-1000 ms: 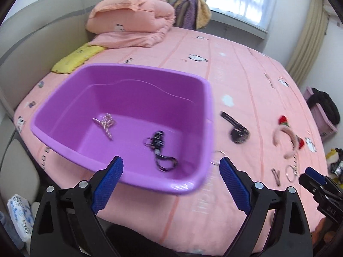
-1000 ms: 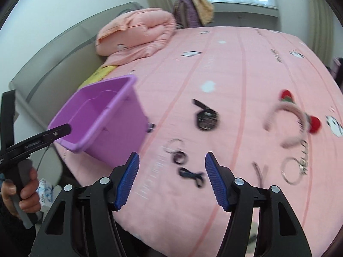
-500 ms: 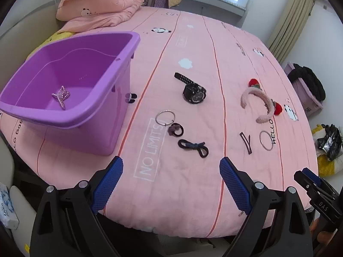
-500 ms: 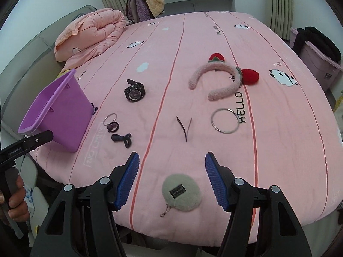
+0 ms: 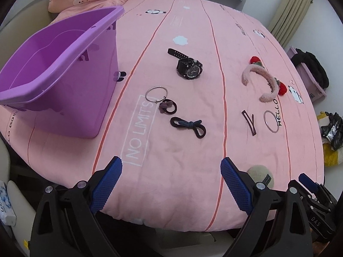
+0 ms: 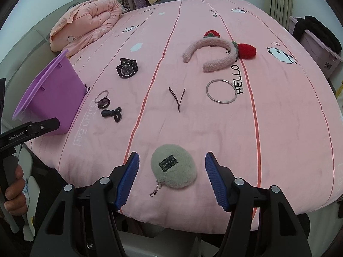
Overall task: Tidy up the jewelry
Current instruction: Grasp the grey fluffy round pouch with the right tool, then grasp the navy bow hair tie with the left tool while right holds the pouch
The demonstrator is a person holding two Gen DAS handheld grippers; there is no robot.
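A purple tub [image 5: 64,68] [image 6: 53,98] stands on the pink bed at the left. Loose on the bed lie a black watch [image 5: 189,68] [image 6: 127,68], a thin silver ring [image 5: 156,94], two dark hair ties [image 5: 188,126] [image 6: 111,113], a dark hair clip [image 5: 248,122] [image 6: 178,98], a silver bangle [image 5: 271,121] [image 6: 221,91], a fuzzy pink headband [image 5: 263,81] [image 6: 214,53] and a grey fuzzy pouch [image 6: 173,169]. My left gripper [image 5: 171,184] is open and empty over the bed's near edge. My right gripper [image 6: 171,177] is open, its jaws on either side of the pouch.
A folded pink quilt [image 6: 90,23] lies at the bed's far left. A pink storage box with black clothes [image 6: 317,42] stands right of the bed. The bed edge runs just under both grippers. The left gripper's handle and hand [image 6: 12,171] show at the right view's left edge.
Both grippers swung right, away from the tub, and now face the items spread on the bed. The right gripper has come to frame the grey pouch.
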